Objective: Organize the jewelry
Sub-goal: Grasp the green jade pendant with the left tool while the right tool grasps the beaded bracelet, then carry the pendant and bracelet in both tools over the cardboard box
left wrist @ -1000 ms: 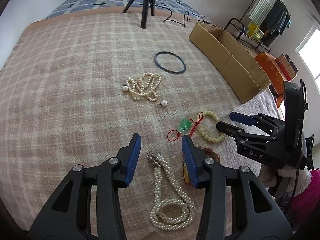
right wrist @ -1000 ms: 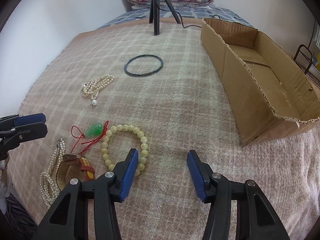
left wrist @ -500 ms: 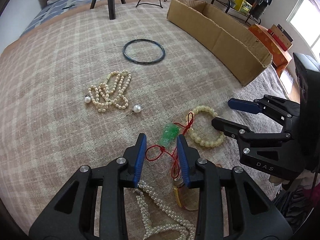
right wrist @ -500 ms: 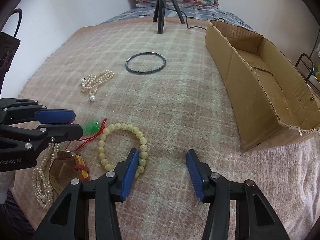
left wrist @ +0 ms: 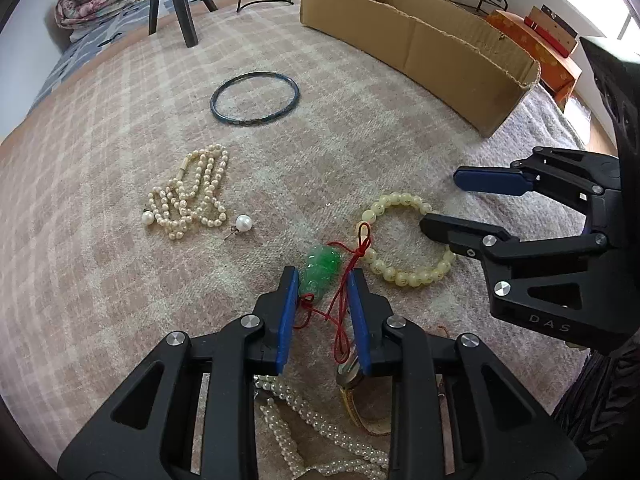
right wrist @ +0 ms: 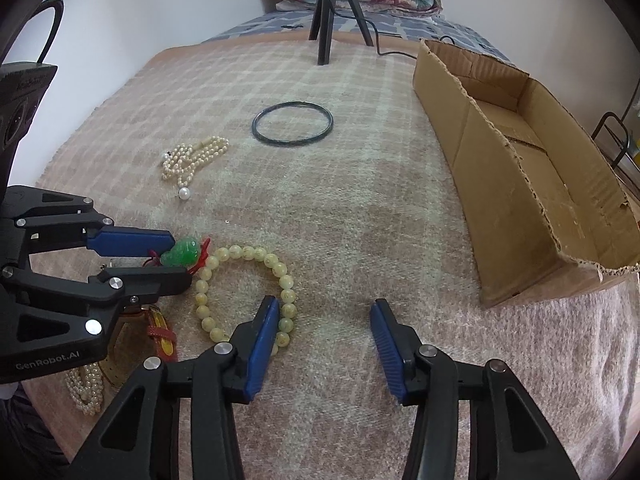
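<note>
Jewelry lies on a plaid blanket. My left gripper (left wrist: 322,280) is open, its blue pads either side of a green pendant (left wrist: 320,266) on a red cord (left wrist: 344,300); it also shows in the right wrist view (right wrist: 170,258) around the pendant (right wrist: 182,252). A yellow bead bracelet (left wrist: 404,276) lies just right of the pendant. My right gripper (right wrist: 324,314) is open and empty; its left pad sits over the bracelet (right wrist: 248,254). A pearl necklace (left wrist: 192,196), a loose pearl earring (left wrist: 242,224) and a dark bangle (left wrist: 256,98) lie farther out.
An open cardboard box (right wrist: 532,168) stands at the right. A black tripod (right wrist: 332,12) stands at the back, folded bedding behind it. Another pearl strand (left wrist: 320,432) and a leather strap watch (right wrist: 160,332) lie under my left gripper.
My left gripper moved forward from over the near pearl strand to the green pendant and narrowed its jaws around it. The right gripper stayed over the bracelet, still open.
</note>
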The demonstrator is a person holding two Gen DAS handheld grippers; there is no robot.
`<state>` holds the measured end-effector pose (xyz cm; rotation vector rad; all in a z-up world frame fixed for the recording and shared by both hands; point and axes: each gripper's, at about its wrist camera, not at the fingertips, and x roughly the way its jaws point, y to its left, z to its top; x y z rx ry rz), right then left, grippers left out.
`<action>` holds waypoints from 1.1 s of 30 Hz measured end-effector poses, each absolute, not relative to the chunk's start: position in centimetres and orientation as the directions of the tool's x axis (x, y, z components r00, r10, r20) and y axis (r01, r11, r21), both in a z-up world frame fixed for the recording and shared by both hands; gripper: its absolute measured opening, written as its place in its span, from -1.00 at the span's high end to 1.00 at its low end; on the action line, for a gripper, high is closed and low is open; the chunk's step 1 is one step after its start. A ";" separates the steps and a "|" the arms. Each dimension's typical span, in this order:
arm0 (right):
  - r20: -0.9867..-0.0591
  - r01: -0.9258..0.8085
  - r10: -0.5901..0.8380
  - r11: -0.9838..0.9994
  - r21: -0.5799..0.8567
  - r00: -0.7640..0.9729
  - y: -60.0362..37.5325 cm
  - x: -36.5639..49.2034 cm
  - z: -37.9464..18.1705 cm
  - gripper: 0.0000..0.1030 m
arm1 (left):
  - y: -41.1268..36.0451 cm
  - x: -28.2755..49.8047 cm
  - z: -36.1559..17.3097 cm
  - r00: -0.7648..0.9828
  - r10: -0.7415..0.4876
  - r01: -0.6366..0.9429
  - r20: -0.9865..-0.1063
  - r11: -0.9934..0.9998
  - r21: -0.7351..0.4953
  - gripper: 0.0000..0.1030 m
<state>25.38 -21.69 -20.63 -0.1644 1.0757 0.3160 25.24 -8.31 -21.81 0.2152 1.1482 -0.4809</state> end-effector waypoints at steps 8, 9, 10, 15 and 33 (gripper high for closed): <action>-0.882 -0.340 0.160 0.940 -0.001 0.444 -21.5 25.2 -20.7 0.17 | -8.9 24.9 -21.8 0.363 -0.229 0.475 -0.903 0.880 -0.032 0.77; -0.881 -0.342 0.162 0.940 0.001 0.444 -21.5 25.2 -20.7 0.28 | -8.9 24.9 -21.8 0.366 -0.228 0.474 -0.902 0.880 -0.030 0.77; -0.881 -0.342 0.162 0.940 0.001 0.444 -21.6 25.2 -20.7 0.36 | -8.8 24.9 -21.7 0.366 -0.231 0.470 -0.902 0.882 -0.035 0.77; -0.880 -0.334 0.181 0.942 0.027 0.440 -22.0 25.3 -20.5 0.72 | -7.9 25.0 -21.2 0.357 -0.265 0.434 -0.896 0.896 -0.092 0.78; -0.827 -0.342 0.239 0.938 0.061 0.509 -22.3 24.2 -16.7 0.90 | -4.6 25.4 -16.6 0.447 -0.334 0.341 -0.830 0.921 -0.187 0.78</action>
